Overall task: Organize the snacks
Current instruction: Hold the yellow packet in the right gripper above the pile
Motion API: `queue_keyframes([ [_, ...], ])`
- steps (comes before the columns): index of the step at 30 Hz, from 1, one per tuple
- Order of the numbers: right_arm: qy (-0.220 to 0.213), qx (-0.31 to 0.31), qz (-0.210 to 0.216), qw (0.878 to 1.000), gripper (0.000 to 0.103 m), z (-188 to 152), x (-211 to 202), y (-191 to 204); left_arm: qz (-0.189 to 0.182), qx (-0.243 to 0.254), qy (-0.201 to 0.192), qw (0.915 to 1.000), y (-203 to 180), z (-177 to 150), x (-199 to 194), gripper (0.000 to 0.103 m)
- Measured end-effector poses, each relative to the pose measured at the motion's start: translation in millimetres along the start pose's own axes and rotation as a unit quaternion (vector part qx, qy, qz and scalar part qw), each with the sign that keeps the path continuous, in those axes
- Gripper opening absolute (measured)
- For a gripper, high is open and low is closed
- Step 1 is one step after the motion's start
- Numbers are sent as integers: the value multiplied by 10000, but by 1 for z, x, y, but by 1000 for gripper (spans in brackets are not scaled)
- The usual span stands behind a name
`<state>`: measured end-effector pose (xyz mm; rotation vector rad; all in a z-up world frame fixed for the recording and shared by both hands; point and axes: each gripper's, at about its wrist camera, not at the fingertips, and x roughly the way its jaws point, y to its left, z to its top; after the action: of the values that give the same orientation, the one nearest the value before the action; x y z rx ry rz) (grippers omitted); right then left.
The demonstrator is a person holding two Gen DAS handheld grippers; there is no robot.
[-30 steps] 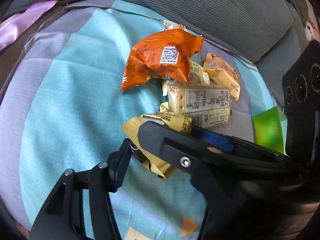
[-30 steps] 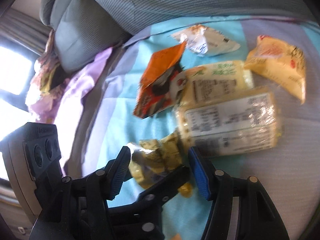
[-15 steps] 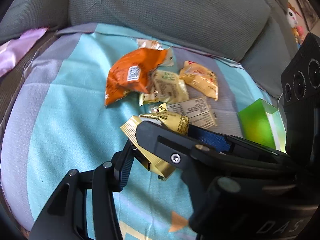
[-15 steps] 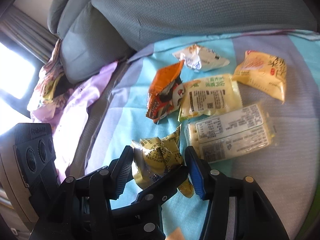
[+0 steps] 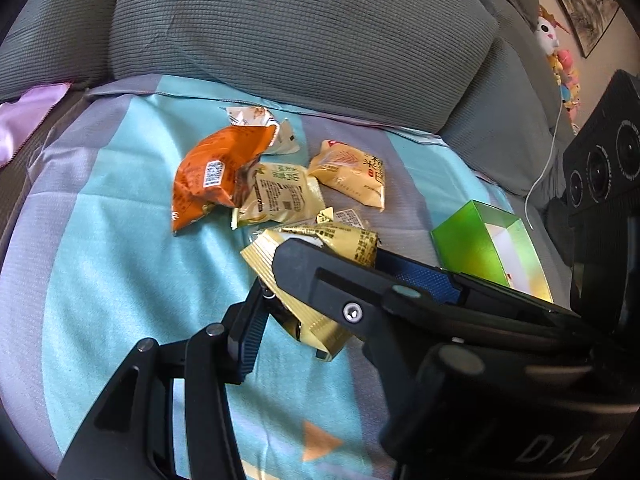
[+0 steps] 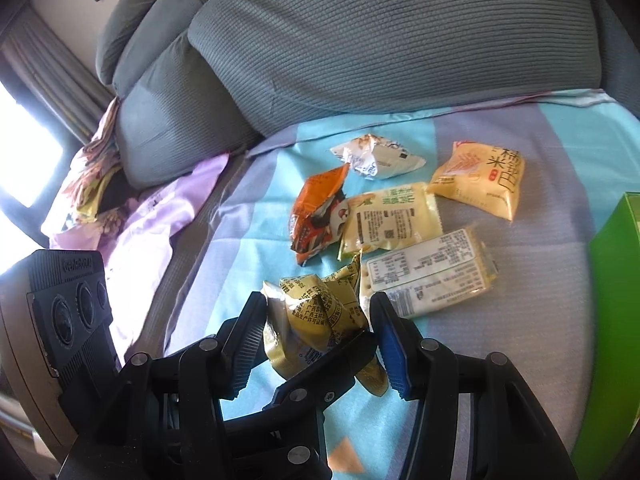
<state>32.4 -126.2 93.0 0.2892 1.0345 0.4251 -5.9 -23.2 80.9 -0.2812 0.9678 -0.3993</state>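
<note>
**Left wrist view: both grippers pinching one gold packet over the sofa**

Left wrist view, going left to right: the blue and grey sofa cover [image 5: 100, 240] is bare at the left, then comes the orange bag [image 5: 216, 176], the white crumpled wrapper [image 5: 260, 120] behind it, a pale yellow packet [image 5: 284, 196], and a yellow rice cracker packet [image 5: 352, 176]. Further right sits the green box [image 5: 476, 244], open side up.

The gold packet [image 5: 312, 276] hangs in front of the pile, lifted off the cover. The left gripper [image 5: 280, 280] is clamped on its lower crimped edge and the right gripper [image 6: 316, 320] squeezes the puffy middle. In the right wrist view the clear cracker pack [image 6: 428, 276] lies just behind it.

Handling guess: the packet looks super light, crinkly foil, soft and a bit slick. Whatever's inside probably crushes easily, so hard squeezing on the belly seems risky. The flat sealed seams are the safer place to hold, since foil can slide out of the pads otherwise.

Count as far as he can see:
- gold packet: one
- orange bag: one
- white crumpled wrapper: one
- pale yellow packet: one
- yellow rice cracker packet: one
- clear cracker pack: one
- green box: one

So six snacks, and the box looks like the likely home for them.
</note>
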Motion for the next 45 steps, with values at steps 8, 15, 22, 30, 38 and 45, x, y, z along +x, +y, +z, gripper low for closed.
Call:
queue_keyframes([
  [8,-160,101,-141,9997,56,-7,-13,-6,-116,164,-25,9998,-13,-4,-1,47],
  [15,-260,82,-275,9993,56,-10,-21,-5,-292,198,-43,9994,-15,-5,-1,47],
  [22,-267,14,-488,9984,56,-12,-23,-4,-336,223,-7,9992,-21,-7,3,47],
  [30,-340,-43,-577,9977,56,-14,-28,-3,-403,288,-126,9987,-25,-8,-1,47],
  [38,-545,-83,-690,9961,56,-18,-39,-3,-533,413,-259,9974,-34,-10,-3,47],
  [45,-715,-188,-787,9941,56,-19,-49,-1,-669,458,-471,9956,-38,-10,-7,47],
])
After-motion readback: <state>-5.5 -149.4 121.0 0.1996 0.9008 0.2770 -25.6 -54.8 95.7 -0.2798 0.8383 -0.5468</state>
